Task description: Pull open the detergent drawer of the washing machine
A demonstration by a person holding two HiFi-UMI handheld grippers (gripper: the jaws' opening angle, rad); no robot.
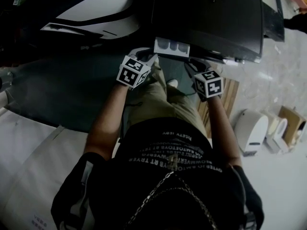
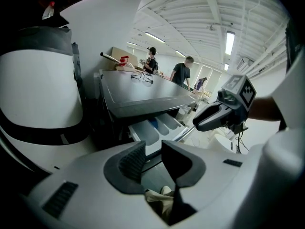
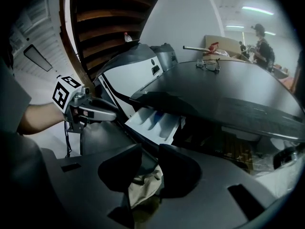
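Detergent drawer [image 1: 171,47] stands out from front of washing machine [image 1: 211,13], top left corner, compartments exposed.

Left claw [image 1: 145,56] just below drawer's left end, right claw [image 1: 195,65] below machine front, right of drawer. Neither on drawer.

Both claws: jaws narrowly apart, nothing held, only trousers [image 1: 158,99] beyond gap.

Judgement: pull looks done. Cannot tell whether drawer is at full travel.
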